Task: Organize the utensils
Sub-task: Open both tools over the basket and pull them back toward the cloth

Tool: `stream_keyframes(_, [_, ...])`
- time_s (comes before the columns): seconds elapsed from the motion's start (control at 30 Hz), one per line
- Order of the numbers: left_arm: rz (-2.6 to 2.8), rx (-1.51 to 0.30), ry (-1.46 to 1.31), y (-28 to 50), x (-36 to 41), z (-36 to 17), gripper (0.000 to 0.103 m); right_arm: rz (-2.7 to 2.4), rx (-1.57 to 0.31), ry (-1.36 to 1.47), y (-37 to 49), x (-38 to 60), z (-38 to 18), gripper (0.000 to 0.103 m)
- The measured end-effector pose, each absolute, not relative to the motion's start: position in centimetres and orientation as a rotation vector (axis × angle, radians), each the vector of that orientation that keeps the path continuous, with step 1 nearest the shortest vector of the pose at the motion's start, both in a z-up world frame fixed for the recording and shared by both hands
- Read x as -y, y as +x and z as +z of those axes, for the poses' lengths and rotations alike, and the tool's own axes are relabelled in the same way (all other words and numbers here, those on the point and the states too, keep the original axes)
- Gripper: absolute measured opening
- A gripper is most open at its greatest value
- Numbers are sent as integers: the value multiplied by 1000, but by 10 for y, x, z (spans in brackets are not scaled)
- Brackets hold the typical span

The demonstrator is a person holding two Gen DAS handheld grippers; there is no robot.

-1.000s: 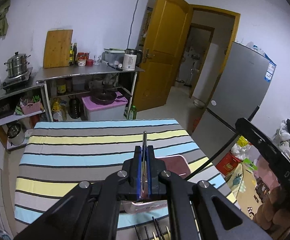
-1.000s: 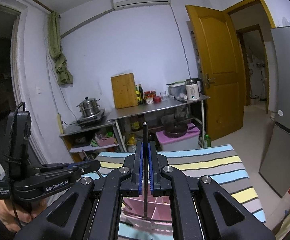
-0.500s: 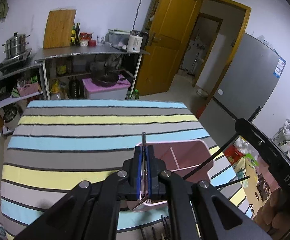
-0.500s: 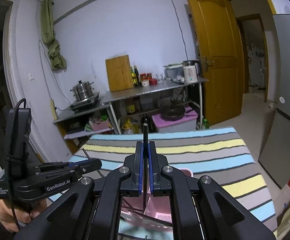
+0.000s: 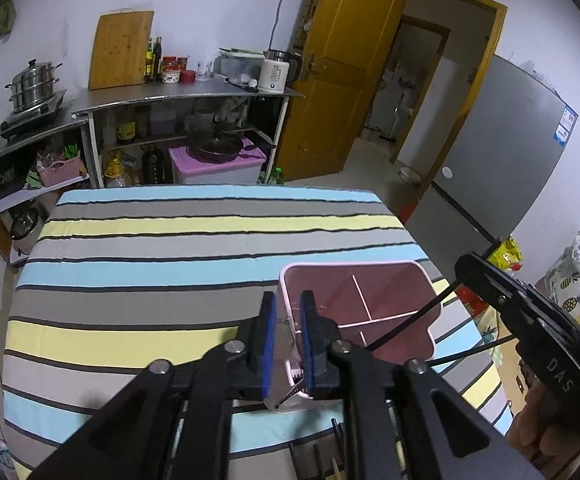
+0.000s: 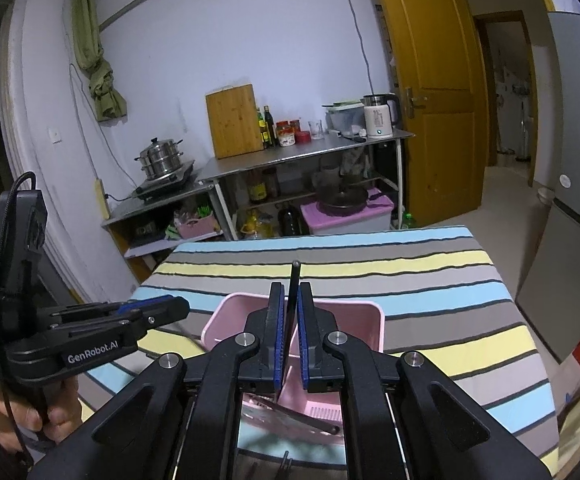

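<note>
A pink divided basket (image 5: 374,280) stands on the striped tablecloth (image 5: 169,248). My left gripper (image 5: 287,300) hangs over its near left corner, its jaws opening. A silver fork (image 5: 285,396) sits low between them, free of the pads. My right gripper (image 6: 291,292) is above the basket (image 6: 354,312), its jaws opening too. A thin black utensil handle (image 6: 294,272) stands upright between the pads with a slight gap. In the left wrist view that handle (image 5: 410,316) slants down into the basket. Another dark-handled utensil (image 6: 302,416) lies inside the basket.
Several dark utensils (image 5: 338,440) lie at the table's near edge. A hand (image 6: 17,412) holds the left gripper's body (image 6: 89,340) at the table's left. Beyond the table are a steel kitchen shelf (image 5: 177,96), a wooden door (image 5: 342,72) and a grey fridge (image 5: 502,152).
Both grippers have sunk toward the pink basket. Both pairs of jaws have parted. The fork's handle no longer sticks up between the left pads, and the fork has dropped lower.
</note>
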State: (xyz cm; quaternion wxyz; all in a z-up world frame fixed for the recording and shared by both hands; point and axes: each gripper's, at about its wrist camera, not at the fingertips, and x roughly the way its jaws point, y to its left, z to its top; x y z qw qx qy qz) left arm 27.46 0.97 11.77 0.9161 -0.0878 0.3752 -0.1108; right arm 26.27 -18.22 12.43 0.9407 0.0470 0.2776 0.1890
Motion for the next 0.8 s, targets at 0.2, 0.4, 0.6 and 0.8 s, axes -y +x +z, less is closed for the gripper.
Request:
stream_keyframes(0.2, [-211,-718,-183,263,-20,134,22,385,-529,96,249,191,139,12])
stream_keyframes(0.4, [-209,-662,-178,240,-24,153,22,379,-490,112,230,203,156,12])
stream_keyframes(0.6, [-219,-606,-177,204,-25,163,22,382,-438,140,193,218,168,12])
stream_keyframes(0.8, [-235,-584,-181,171,-20,159,22,390,-425,146,158,226,162,12])
